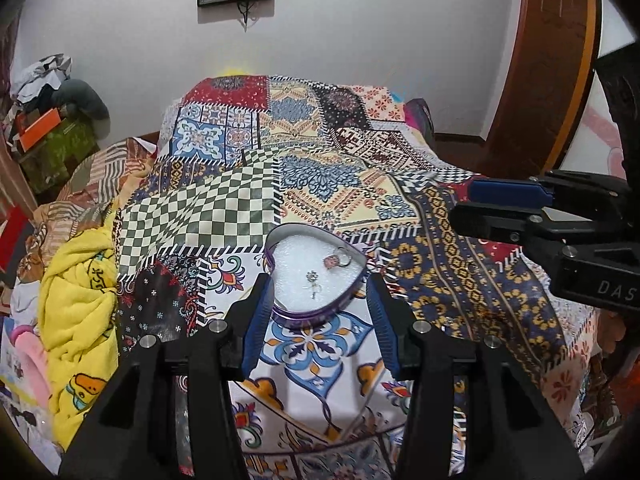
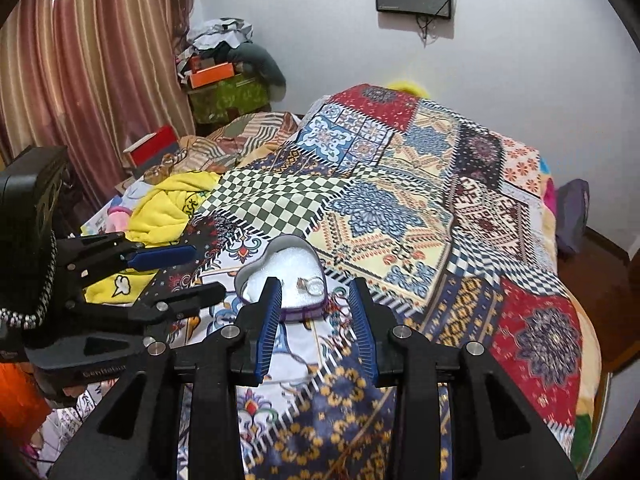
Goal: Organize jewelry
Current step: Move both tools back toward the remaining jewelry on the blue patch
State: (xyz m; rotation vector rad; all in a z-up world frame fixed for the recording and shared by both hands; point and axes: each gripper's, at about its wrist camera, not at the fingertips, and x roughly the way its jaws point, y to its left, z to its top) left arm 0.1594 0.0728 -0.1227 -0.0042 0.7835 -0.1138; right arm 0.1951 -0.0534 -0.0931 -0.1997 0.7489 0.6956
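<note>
A heart-shaped purple tin (image 1: 280, 312) lined with white foam lies open on the patchwork cloth (image 1: 208, 216). Inside it are a ring with a pink stone (image 1: 338, 261) and a small silver piece (image 1: 313, 283). My left gripper (image 1: 319, 282) is open, its blue-padded fingers flanking the near end of the tin. The right gripper (image 1: 460, 202) hovers open to the right of the tin with nothing in it. In the right wrist view the tin (image 2: 298, 314) and ring (image 2: 311, 285) sit just beyond my open right gripper (image 2: 315, 283). The left gripper (image 2: 210, 272) reaches in from the left.
The cloth drapes over a raised bed and falls away at the right edge (image 2: 576, 360). A yellow towel (image 1: 76, 292) is bunched at the left. Stacked boxes and clothes (image 2: 224, 80) stand by the striped curtain (image 2: 100, 60). A wooden door frame (image 1: 552, 60) is at the right.
</note>
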